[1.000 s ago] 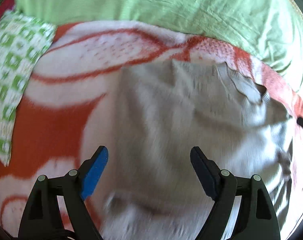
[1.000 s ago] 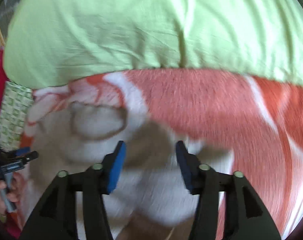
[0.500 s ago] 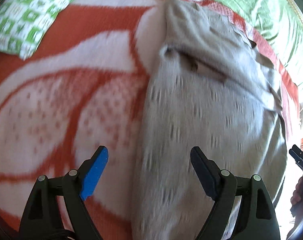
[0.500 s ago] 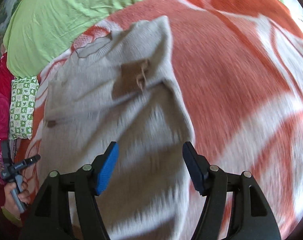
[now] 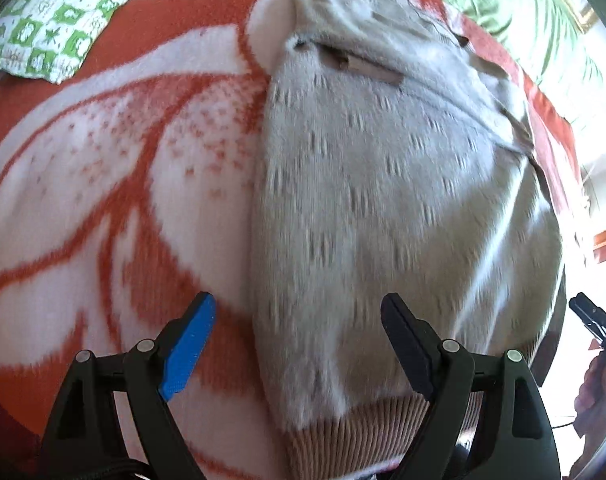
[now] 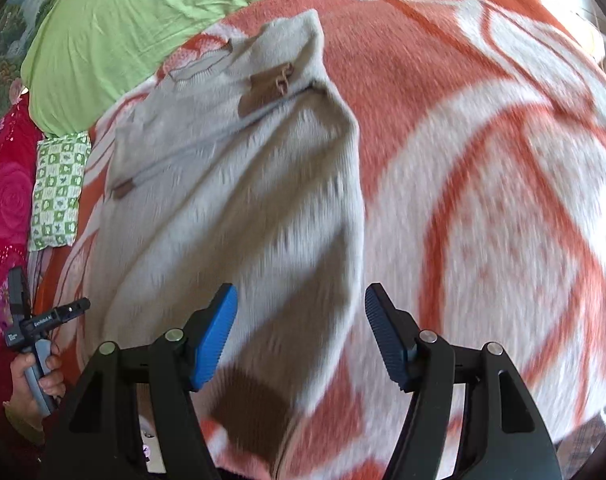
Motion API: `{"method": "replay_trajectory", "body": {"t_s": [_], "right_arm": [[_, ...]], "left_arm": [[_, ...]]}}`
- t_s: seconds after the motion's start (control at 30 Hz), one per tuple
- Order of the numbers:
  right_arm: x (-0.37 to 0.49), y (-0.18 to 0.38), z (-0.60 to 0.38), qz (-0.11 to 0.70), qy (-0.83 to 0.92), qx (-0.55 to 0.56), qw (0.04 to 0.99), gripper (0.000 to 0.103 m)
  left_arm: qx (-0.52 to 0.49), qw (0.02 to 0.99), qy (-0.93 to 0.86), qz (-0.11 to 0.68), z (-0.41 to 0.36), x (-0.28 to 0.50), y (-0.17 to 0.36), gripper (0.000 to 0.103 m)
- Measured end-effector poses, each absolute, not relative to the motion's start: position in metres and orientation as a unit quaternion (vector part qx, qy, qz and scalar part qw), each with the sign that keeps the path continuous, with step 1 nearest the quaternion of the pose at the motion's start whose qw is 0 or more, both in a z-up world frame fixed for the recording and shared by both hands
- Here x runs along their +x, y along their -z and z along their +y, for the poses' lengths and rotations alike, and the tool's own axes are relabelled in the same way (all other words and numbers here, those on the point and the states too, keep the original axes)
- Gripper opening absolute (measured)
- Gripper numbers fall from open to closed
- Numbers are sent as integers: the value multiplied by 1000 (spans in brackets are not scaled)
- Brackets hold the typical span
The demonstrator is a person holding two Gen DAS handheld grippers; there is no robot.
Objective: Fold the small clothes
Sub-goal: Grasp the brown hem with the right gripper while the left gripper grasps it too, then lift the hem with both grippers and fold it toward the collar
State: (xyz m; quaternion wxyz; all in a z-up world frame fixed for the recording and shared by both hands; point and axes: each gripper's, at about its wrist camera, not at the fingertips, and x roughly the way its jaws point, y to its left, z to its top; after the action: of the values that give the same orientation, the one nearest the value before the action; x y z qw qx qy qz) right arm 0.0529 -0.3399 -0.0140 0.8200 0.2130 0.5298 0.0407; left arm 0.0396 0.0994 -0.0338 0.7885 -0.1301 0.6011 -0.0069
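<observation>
Jaws: both pairs wide apart, holding nothing | sweater [image 5: 383, 200] lies flat on the blanket [image 5: 103, 160] on the bed | we bring left gripper [image 5: 299, 344] and right gripper [image 6: 301, 332] onto the hem corners [image 5: 343, 436], gripping together.

orange-white blanket [image 6: 483, 140] carries a grey sweater [image 6: 231, 184], checked pillow [image 6: 57, 192].

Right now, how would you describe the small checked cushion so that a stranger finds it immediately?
Start from the orange and white blanket that covers the bed, with the grey sweater spread on it. Beyond the sweater's left side, at the blanket's edge below the plain green pillow, lies the small cushion. Only it has green and white squares.
</observation>
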Motion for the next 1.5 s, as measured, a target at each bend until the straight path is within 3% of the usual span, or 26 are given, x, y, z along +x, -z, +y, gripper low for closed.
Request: {"method": "replay_trajectory", "body": {"t_s": [0.47,0.53,0.67,0.77,0.8,0.83,0.9,0.97,1.2,1.27,1.43,1.5], "right_arm": [[-8,39,-317,517,-48,267,812,66],[-8,42,-318,514,-44,275,811,63],[-4,45,-316,516,-38,275,810,45],[0,47,-311,526,-42,266,807,18],[0,47,-310,528,-43,264,806,10],[-1,46,-310,528,-45,262,807,10],[-8,37,-316,518,-54,266,811,8],[-21,25,-329,501,-44,269,821,8],[-47,39,-376,515,-14,289,807,7],[-43,46,-370,517,-27,310,798,7],[-34,51,-364,523,-36,336,783,13],[-33,50,-365,524,-44,338,781,19]], "left_arm": [[-147,767,40,623,106,-44,51,88],[-146,770,41,620,104,-44,51,88],[-152,778,65,606,93,-39,51,85],[-112,786,67,605,82,-37,53,71],[-87,793,66,599,77,-37,52,60],[-74,799,69,593,73,-38,50,42],[-78,801,87,587,72,-39,48,15],[-84,802,94,584,73,-41,44,11],[-99,796,103,589,78,-42,50,11],[-110,789,106,596,79,-37,52,17],[-195,760,111,610,89,-26,54,51],[-192,759,104,613,85,-22,53,52]]}}
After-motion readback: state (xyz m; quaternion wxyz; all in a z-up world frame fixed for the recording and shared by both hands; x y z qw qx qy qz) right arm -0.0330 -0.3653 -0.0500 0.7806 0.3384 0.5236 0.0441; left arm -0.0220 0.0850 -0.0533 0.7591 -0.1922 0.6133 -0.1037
